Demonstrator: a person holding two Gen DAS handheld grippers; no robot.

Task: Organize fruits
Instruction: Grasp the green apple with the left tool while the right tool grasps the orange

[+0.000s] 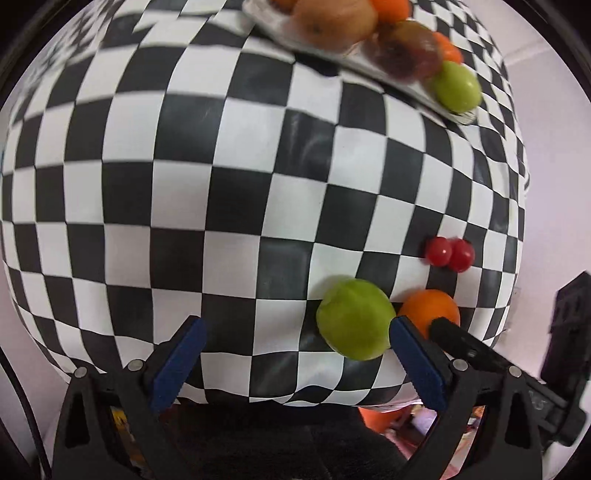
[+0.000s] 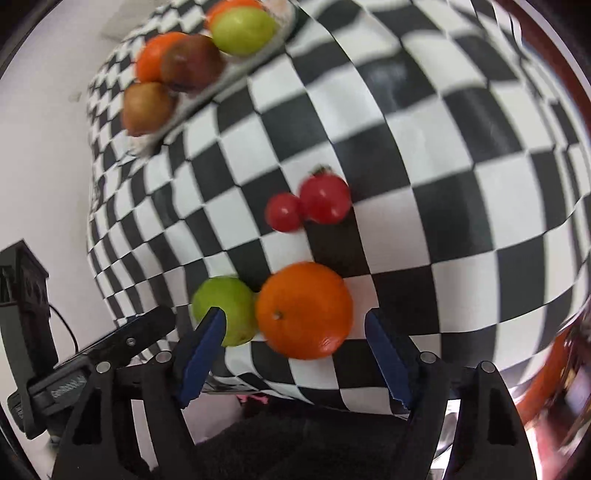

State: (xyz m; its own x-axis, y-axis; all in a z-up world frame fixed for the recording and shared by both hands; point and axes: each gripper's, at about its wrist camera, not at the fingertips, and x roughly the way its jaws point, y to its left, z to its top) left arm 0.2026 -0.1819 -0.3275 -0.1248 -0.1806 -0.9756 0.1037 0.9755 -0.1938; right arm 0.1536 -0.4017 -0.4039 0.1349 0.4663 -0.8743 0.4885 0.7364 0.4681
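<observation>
Blue-padded fingers of the left gripper [image 1: 295,363] stood wide apart with nothing between them. Its right pad [image 1: 415,363] sat just beside a loose green fruit [image 1: 354,319], and whether the two touched could not be told. The right gripper [image 2: 295,356] was likewise spread and held nothing; its left pad [image 2: 201,356] covered the near edge of that same green fruit [image 2: 225,308].

Largest ahead of both tools was the checkered cloth [image 1: 221,184], whose far squares were smeared by blur in both views. On it, far ahead and to the right of the left gripper, lay a pale tray [image 1: 413,86], cut off by the top of the frame. Its load was soft and hard to read: a brownish fruit [image 1: 334,18], a dark reddish one [image 1: 408,50], oranges partly hidden behind them, and a green fruit [image 1: 458,86] at the tray's end.

A loose orange [image 2: 304,310] lay between the right gripper's fingers but just ahead of their tips, close against the green fruit. From the left wrist view that orange [image 1: 430,308] was half hidden behind the right finger.

Smallest were two red cherry tomatoes [image 2: 308,206], pressed together farther ahead of the right gripper, well apart from the tray.
</observation>
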